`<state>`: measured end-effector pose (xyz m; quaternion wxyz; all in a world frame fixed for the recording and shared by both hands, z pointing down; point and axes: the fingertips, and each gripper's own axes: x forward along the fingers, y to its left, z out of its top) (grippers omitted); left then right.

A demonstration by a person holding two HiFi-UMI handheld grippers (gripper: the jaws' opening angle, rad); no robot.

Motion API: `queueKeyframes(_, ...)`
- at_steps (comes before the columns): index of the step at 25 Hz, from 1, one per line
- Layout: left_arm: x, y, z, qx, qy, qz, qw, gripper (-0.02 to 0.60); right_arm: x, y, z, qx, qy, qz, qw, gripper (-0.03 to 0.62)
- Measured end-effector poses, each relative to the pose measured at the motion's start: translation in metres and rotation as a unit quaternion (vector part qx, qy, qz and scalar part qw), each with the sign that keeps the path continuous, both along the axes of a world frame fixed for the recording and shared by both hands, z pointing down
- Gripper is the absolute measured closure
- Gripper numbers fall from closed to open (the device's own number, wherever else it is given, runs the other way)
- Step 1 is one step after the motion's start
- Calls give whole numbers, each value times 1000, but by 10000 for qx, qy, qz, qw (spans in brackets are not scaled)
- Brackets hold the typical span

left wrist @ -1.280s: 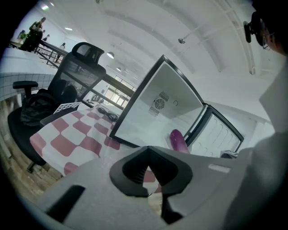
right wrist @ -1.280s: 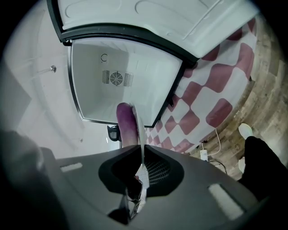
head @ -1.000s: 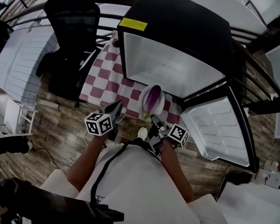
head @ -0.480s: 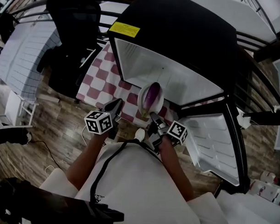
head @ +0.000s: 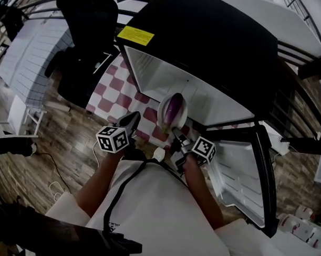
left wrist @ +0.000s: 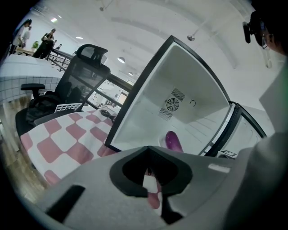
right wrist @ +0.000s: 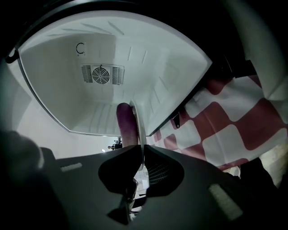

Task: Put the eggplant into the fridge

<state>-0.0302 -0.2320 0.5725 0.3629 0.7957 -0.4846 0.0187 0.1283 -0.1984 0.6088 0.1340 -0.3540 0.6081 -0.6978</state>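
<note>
**Right gripper** (head: 175, 134): we see its jaws pinched narrow on the thin rim of a smooth, round white plate (head: 165, 115), which shows edge-on in the right gripper view. On the plate, just beyond the jaws, lies the eggplant (head: 175, 106), glossy, purple and oblong, at the open front of the fridge (head: 216, 43). The fridge ahead has a black shell and a white moulded liner with ribbed side walls and a round fan grille (right wrist: 101, 74). Its door (head: 243, 169) stands open to the gripper's right. On the fridge's top is a yellow rectangular label (head: 136, 35), whose print we cannot read.

**Left gripper** (head: 133, 119): beside the right one, its jaws drawn together on nothing, over a red-and-white checked cloth (head: 111, 94).
</note>
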Motion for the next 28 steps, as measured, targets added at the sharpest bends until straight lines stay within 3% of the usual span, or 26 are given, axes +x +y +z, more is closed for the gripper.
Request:
queueKeyframes(16,-12,-13,8,-115,-10,74,9999,577,-17,-6,4,-103,-2,119,9999,565)
queueKeyframes(28,-24,-52,10,-197,-36,750,9970,577,-46,-40,5,-181,38,504,9986,565)
